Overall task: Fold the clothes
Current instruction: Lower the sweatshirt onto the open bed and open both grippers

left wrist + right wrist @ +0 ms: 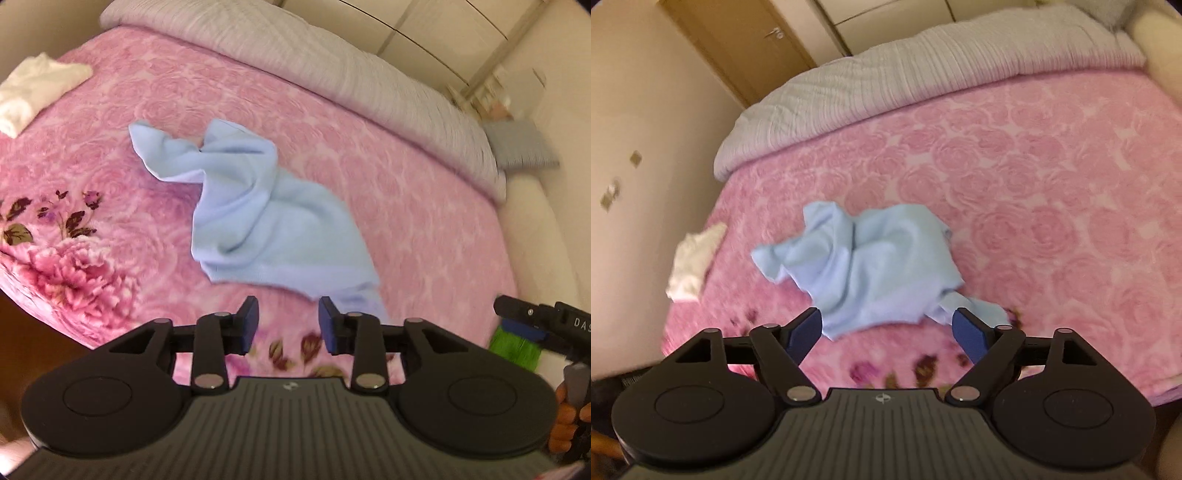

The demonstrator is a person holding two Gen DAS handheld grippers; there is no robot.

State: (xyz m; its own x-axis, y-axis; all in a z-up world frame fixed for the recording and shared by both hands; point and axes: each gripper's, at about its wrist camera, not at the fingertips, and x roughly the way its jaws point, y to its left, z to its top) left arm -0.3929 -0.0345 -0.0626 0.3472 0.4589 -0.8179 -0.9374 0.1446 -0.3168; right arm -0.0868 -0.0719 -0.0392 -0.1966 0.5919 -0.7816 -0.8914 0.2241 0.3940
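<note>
A crumpled light blue garment (pixel 258 214) lies in a heap on the pink rose-patterned bedspread (pixel 406 206). It also shows in the right wrist view (pixel 882 262). My left gripper (pixel 289 325) is open and empty, hovering just short of the garment's near edge. My right gripper (pixel 886 332) is wide open and empty above the garment's near hem. The right gripper also shows at the right edge of the left wrist view (pixel 532 325).
A folded white cloth (pixel 33 92) lies at the bed's far left edge; it also shows in the right wrist view (pixel 694 258). A grey quilt (pixel 332 62) runs along the far side. A wall and door (pixel 746 44) stand beyond. A green object (pixel 513 349) sits under the right gripper.
</note>
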